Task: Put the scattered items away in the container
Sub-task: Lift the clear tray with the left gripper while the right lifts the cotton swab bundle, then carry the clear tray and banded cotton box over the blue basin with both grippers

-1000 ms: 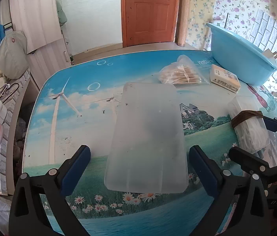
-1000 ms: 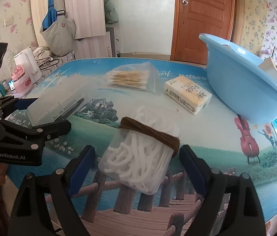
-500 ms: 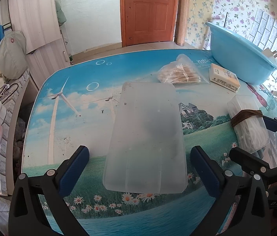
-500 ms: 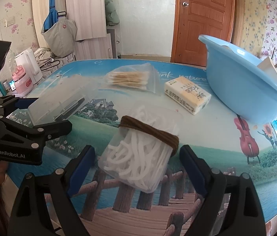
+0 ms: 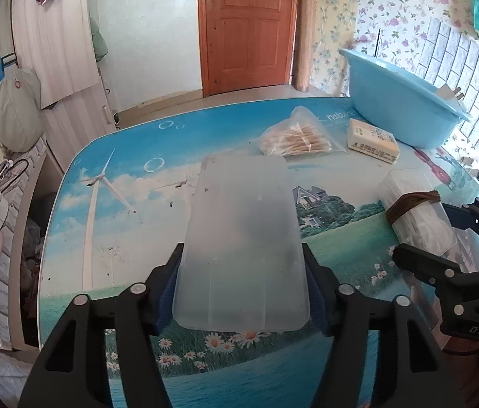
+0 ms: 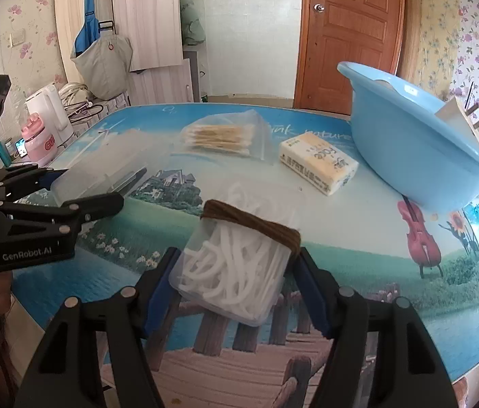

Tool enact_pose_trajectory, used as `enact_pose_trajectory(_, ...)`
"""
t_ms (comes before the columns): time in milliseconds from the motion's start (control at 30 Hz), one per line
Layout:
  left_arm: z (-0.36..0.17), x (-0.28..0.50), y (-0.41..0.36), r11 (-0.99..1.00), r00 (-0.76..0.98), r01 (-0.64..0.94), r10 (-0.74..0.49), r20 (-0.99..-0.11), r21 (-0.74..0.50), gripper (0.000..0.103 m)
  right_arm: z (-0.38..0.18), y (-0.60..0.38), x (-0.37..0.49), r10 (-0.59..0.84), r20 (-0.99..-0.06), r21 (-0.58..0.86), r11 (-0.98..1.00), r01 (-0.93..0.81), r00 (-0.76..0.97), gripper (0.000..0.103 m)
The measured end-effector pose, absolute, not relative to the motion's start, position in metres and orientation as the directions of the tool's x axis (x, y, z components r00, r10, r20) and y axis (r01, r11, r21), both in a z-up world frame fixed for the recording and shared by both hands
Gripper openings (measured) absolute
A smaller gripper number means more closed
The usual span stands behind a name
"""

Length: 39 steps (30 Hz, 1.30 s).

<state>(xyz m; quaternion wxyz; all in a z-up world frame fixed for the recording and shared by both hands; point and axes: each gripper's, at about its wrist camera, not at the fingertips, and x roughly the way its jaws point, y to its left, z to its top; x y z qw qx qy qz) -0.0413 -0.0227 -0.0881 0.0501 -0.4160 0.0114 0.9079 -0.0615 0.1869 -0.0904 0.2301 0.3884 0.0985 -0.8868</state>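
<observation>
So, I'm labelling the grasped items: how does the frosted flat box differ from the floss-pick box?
The frosted flat box is long, wide and cloudy, so its contents are unclear; the floss-pick box is smaller and clear, showing white picks. The floss-pick box has a brown band around it; the flat box has none. Both are plastic, on the table, each between closed jaws: left gripper, right gripper.

Left tongs [image 5: 241, 292] clamped on load; right tongs [image 6: 231, 284] likewise.

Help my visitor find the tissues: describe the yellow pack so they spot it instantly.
Start at the big blue basin on the table's far right. The tissue pack lies just left of it, flat on the tabletop. Unlike the clear cotton-swab bag beside it, it is an opaque yellow-white block.
</observation>
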Motion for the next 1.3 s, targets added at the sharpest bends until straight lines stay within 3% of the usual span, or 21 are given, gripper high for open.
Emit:
enact_pose_trajectory(367, -0.083, -0.04, -0.017, -0.992, -0.637, -0.121, 0.109, -0.763, -0.04, 0.061, -0.084, 0.2, -0.058, -0.356, -0.715, 0.042, -0.881, 0.472, -0.601, 0.065)
enact_pose_trajectory(1300, -0.008, -0.024, -0.004, -0.991, -0.744, -0.131, 0.116, -0.658, -0.027, 0.061, -0.024, 0.211, -0.039, -0.447, -0.565, 0.041, -0.855, 0.517, -0.694, 0.064)
